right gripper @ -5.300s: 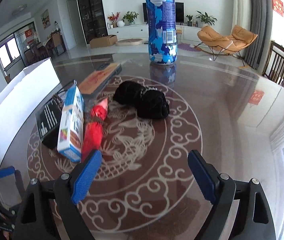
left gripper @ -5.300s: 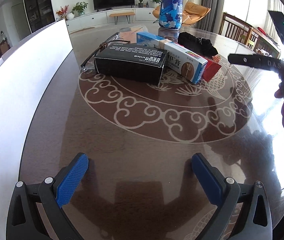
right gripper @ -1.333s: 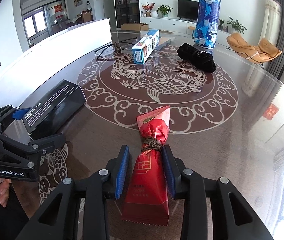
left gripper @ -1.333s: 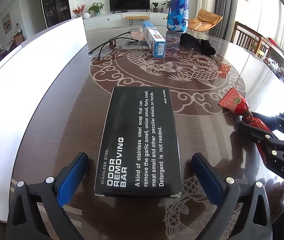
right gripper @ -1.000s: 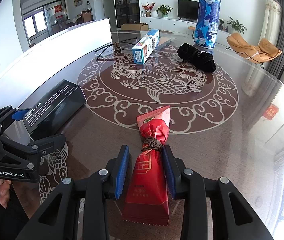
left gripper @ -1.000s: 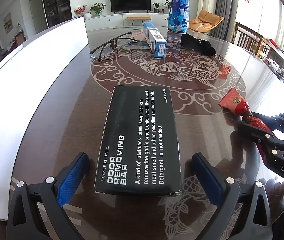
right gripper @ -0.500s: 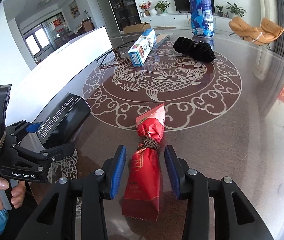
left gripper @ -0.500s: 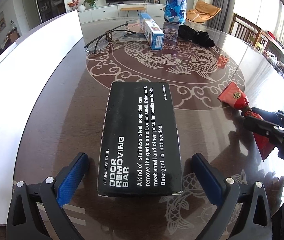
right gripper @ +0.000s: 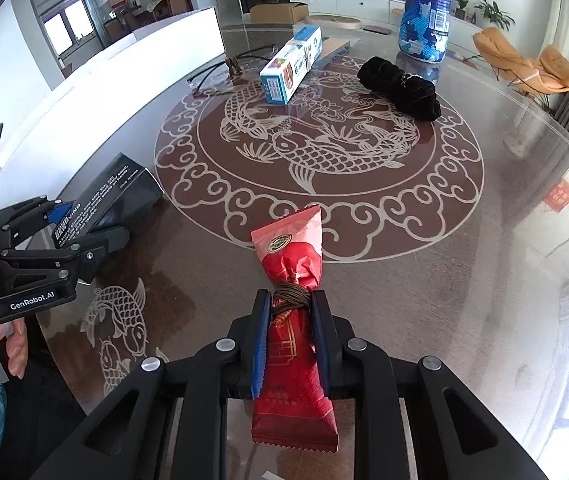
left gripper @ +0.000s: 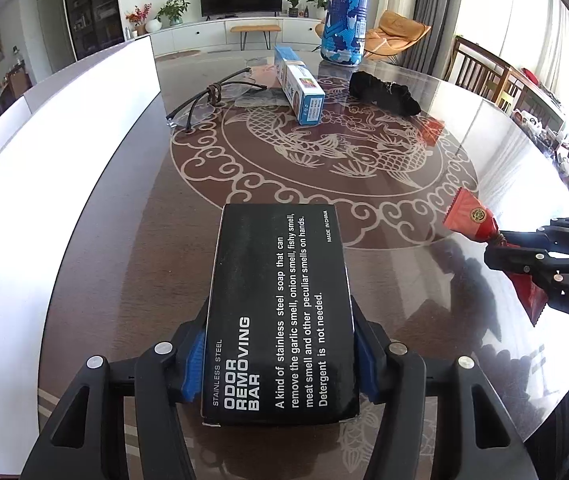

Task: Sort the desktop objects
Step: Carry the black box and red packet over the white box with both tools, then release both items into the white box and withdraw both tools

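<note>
Blue carton (left gripper: 299, 87), black cloth roll (left gripper: 382, 92), eyeglasses (left gripper: 208, 98) mid-table, well apart.

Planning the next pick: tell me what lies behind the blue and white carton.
Behind the blue and white carton a flat tan packet pokes out on the table, with thin black cords beside it. The carton covers the packet's near part, so its full shape is unseen.
</note>
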`<state>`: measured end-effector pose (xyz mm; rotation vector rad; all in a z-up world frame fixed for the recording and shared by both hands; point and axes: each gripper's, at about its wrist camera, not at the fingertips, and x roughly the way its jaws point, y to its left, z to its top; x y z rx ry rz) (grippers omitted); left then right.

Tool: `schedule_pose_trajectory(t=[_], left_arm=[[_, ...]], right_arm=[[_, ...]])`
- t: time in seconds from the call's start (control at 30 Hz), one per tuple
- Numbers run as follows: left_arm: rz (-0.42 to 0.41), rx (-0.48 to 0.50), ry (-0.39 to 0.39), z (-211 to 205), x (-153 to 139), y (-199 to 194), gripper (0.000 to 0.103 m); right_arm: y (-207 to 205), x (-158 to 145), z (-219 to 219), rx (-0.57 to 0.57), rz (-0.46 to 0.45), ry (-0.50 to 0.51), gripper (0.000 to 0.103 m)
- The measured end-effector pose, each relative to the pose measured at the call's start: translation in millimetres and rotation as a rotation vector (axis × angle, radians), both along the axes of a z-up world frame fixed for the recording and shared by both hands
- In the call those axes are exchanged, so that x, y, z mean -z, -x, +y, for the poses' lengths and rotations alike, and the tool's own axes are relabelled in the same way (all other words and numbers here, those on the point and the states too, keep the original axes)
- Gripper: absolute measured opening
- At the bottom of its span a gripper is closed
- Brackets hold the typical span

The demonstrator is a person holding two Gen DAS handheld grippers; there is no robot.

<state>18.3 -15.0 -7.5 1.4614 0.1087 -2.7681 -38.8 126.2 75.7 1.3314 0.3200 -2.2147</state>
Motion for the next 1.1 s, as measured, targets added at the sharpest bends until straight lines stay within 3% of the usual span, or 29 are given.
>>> schedule_pose_trajectory(t=[0.17, 0.3, 0.47, 0.57, 0.83, 0.97, 1.1], left_arm=[[0.073, -0.021, -0.029, -9.1, -30.9, -21.2, 0.058], [0.142, -0.059, -0.048, -37.1, -66.5, -39.5, 0.058], [0.190, -0.150, -0.074, -106.8, -108.6, -59.4, 0.058], [0.199, -0.239, -0.044, -161.1, -123.5, -71.3, 0.058], [0.114, -0.434, -0.041, -294.1, -115.6, -69.8, 0.058], [0.039, -0.478, -0.065, -331.7, -93.3, -53.8, 0.058], [-0.044, -0.499, -0.098, -352.5, -66.7, -40.8, 0.058]], right_arm=[[-9.2, -28.6, 3.6, 0.002, 0.020, 0.081, 0.021], [-9.0, -53.5, -17.2, -0.035, 0.031, 0.135, 0.021], [-6.9, -84.8, -82.5, -0.128, 0.043, 0.228, 0.021], [-8.9, -100.3, -138.6, -0.205, 0.033, 0.286, 0.021], [-19.7, -120.8, -318.6, -0.426, 0.076, 0.319, 0.021], [-9.6, -98.5, -394.9, -0.464, 0.045, 0.251, 0.021], [2.7, -64.1, -444.1, -0.474, -0.011, 0.138, 0.021]])
